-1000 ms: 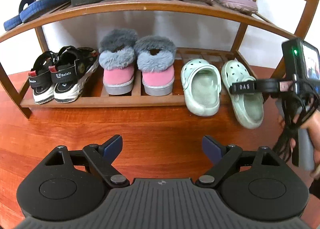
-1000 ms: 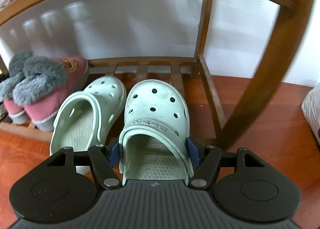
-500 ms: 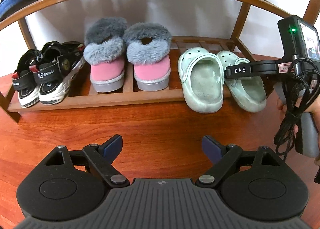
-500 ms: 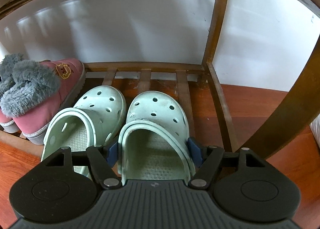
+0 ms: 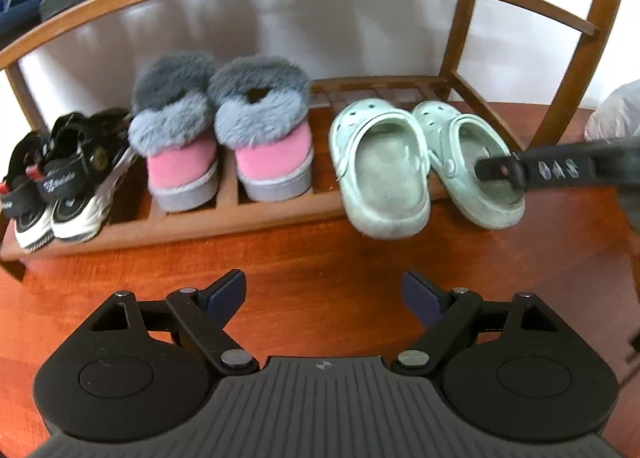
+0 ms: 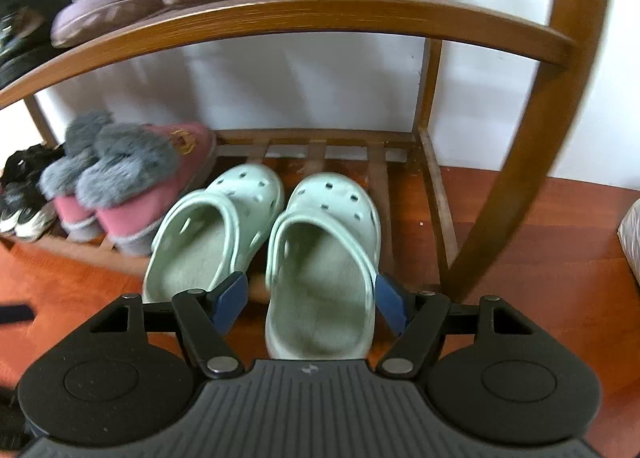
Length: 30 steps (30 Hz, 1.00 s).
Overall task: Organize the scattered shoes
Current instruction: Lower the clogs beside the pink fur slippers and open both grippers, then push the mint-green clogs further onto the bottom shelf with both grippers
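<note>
We hold our right gripper (image 6: 310, 300) low and level before the rack (image 6: 304, 18), jaws wide apart around the heel of the right green clog (image 6: 324, 254), gripping nothing, clog on the lower shelf beside its pair (image 6: 212, 230), our left gripper (image 5: 324, 294) open and empty above the floor (image 5: 320, 258).

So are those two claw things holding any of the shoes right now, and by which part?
Nothing is held. The right gripper stands open around the heel of the right green clog, not touching it. The left gripper is open over bare floor.
</note>
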{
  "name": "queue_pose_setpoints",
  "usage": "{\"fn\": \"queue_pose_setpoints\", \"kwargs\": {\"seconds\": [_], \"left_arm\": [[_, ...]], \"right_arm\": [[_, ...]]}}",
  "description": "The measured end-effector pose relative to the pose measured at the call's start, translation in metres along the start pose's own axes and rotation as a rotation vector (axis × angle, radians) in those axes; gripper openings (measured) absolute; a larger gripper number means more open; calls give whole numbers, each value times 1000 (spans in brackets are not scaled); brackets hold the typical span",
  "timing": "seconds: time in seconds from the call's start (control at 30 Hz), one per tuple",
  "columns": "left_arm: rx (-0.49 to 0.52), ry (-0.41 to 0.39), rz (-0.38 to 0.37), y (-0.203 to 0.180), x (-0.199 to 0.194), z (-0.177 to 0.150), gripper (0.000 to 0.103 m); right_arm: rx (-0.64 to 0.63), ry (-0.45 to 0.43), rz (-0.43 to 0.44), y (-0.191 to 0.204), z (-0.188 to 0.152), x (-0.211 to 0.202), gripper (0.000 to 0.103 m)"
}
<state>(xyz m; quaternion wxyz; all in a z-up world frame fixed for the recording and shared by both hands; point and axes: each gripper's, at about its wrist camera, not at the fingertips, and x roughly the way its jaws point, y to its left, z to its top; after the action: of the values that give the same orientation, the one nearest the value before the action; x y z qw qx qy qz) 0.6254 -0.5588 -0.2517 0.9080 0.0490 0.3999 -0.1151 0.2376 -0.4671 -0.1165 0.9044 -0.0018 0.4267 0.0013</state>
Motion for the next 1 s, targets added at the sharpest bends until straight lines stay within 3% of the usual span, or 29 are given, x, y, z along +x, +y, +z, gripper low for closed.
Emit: {"fn": "queue_pose_setpoints", "kwargs": {"seconds": [0.17,0.23,0.3,0.5,1.0], "left_arm": [[31,14,-23,-8,9,1,47],[43,12,-27,-11,13,1,29],[51,6,-32,-13,17,2,19],[76,9,-36,-21,31,8,18],[0,16,-63,-20,60,30,18]], "right_arm": [[9,3,4,-1,-17,-15,57],[7,12,1,-2,-24,-18,48],[7,26,1,-3,-32,-18,32],[34,62,-5,-9,-43,-6,22],[42,78,17,-12,-29,23,22]]}}
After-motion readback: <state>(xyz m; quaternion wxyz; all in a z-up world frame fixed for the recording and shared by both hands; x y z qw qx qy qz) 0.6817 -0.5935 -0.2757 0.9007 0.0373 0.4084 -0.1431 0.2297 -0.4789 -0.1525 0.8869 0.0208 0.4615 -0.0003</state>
